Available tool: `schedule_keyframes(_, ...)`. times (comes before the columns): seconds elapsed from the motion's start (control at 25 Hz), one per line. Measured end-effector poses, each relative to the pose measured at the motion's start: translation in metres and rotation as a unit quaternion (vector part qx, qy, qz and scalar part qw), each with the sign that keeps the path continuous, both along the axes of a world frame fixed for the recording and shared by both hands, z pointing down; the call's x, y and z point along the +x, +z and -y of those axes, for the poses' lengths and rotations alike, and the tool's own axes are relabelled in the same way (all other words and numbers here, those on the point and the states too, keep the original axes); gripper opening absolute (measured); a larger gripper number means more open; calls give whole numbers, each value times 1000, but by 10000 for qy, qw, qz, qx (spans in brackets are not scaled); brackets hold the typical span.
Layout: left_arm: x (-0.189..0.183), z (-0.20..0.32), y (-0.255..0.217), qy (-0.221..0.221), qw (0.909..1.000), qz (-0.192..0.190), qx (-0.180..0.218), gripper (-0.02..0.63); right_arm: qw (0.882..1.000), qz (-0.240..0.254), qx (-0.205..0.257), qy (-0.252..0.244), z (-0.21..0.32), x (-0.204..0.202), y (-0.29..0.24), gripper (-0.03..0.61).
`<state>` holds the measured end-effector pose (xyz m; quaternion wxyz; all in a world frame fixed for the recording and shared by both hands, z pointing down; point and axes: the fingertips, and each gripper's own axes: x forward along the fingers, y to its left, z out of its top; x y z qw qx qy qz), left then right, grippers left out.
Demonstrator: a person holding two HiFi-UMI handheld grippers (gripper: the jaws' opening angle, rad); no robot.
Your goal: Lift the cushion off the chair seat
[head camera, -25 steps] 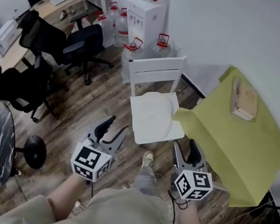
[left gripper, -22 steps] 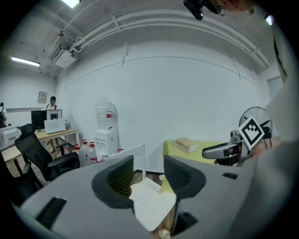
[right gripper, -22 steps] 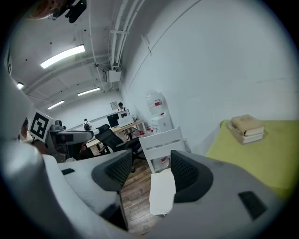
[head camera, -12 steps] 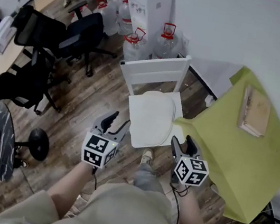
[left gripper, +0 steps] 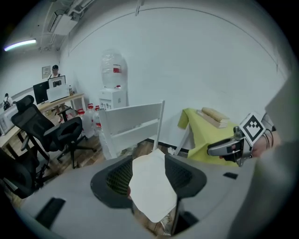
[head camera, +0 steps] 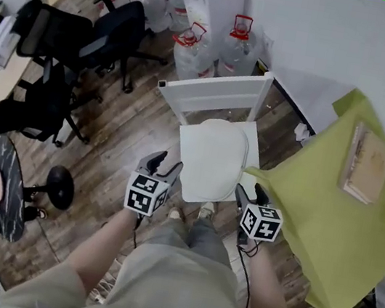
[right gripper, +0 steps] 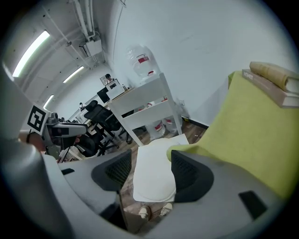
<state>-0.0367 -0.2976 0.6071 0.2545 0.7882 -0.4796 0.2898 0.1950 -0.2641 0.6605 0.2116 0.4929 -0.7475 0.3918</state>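
Evidently this is the approach: the cushion (head camera: 212,157) lies flat on the chair seat (head camera: 255,140), untouched. The left gripper (head camera: 165,163), whose jaws have just been opening, and the right gripper (head camera: 249,190) both gape empty beside its front corners. Next, each must pinch an edge.

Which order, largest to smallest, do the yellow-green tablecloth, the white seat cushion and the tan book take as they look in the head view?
1. Yellow-green tablecloth
2. White seat cushion
3. Tan book, clearly the smallest

The tablecloth likely lies nearer the camera than the cushion, so true sizes may differ.
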Motion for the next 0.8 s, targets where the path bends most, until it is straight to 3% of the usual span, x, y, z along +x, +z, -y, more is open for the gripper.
schedule_keyframes(0.48, 2, 23, 101, 144, 9963, -66, -845, 227, 9932, -568, -992, -229, 9, 0, 135, 275)
schedule_keyframes(0.8, -3, 33, 191, 377, 9900, -99, -1357, 249, 9903, -409, -1294, 298, 18, -3, 200, 275)
